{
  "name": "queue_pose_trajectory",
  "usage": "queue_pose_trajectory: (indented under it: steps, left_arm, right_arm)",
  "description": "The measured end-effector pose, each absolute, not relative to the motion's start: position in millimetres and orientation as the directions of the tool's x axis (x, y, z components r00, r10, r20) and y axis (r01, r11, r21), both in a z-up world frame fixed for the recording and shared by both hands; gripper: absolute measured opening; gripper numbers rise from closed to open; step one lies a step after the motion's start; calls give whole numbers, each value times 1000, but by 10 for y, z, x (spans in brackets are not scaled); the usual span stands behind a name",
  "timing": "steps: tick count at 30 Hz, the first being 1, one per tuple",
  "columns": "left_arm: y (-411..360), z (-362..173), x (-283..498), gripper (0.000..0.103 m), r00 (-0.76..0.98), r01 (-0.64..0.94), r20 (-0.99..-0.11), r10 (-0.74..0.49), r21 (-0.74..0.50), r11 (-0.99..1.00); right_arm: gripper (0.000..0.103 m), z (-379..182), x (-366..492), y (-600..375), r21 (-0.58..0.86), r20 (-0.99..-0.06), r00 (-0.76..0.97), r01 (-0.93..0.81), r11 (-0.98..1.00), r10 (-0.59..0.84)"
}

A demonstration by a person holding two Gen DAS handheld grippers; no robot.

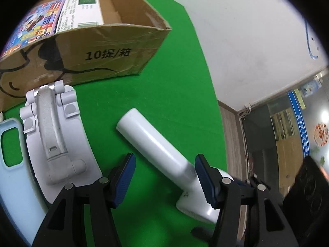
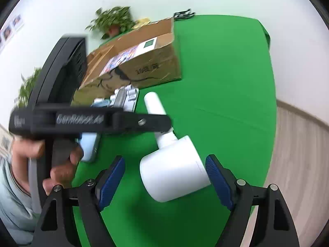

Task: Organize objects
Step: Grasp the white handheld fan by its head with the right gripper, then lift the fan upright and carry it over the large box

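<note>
A white hand-held device with a long handle [image 1: 150,140] and a thick round head [image 2: 174,170] lies on the green table. My left gripper [image 1: 164,156] straddles the handle near its neck. Its right pad sits against the neck and its left pad stands well clear, so it is open. In the right wrist view the left gripper's black fingers [image 2: 156,121] cross over the handle, with a hand on its grip. My right gripper [image 2: 165,157] is open around the head; the right pad is close to it and the left pad is apart.
An open cardboard box [image 1: 107,49] stands behind, with a colourful printed packet inside. A white and silver folding stand [image 1: 55,135] and a light-blue phone case [image 1: 10,144] lie to the left. The table's right edge [image 1: 218,123] drops to the floor. Potted plants [image 2: 113,20] stand beyond.
</note>
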State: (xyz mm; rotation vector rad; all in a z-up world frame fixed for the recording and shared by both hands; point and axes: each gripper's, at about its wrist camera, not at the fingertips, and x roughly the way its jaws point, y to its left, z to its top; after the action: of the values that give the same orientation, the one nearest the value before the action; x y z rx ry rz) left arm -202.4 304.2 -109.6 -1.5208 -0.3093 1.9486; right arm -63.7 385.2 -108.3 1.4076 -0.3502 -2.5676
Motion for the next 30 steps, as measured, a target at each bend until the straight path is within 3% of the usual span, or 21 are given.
queue_pose_trajectory:
  steps: [6, 12, 14, 15, 16, 23, 30]
  left_arm:
    - [3022, -1119, -2136, 50, -121, -330, -787, 605, -543, -772]
    - [3041, -1149, -2266, 38, -114, -302, -801, 588, -536, -788]
    - [3062, -1137, -2286, 37, -111, -304, -804, 584, -532, -790]
    - [3059, -1134, -2297, 36, -111, -303, -805, 583, -532, -791]
    - [3057, -1129, -2301, 36, -112, -304, -802, 586, -534, -789]
    - [2924, -1041, -2251, 34, -144, -337, -802, 580, -511, -791]
    - [2860, -588, -2058, 32, -258, -395, -763, 593, -477, -785]
  right_arm:
    - [79, -1075, -457, 3542, 298, -806, -493, 140, -944, -327]
    - [80, -1124, -549, 3371, 222, -832, -506, 72, -972, -228]
    - [72, -1124, -572, 3303, 165, -843, -507, 70, -984, -178]
    - [62, -1120, -576, 3296, 155, -845, -509, 63, -986, -165]
    - [60, -1113, -577, 3304, 155, -844, -512, 54, -986, -161]
    - [59, -1080, -468, 3183, 105, -838, -532, 59, -993, -120]
    - [57, -946, -295, 3090, 99, -791, -602, 55, -994, -112]
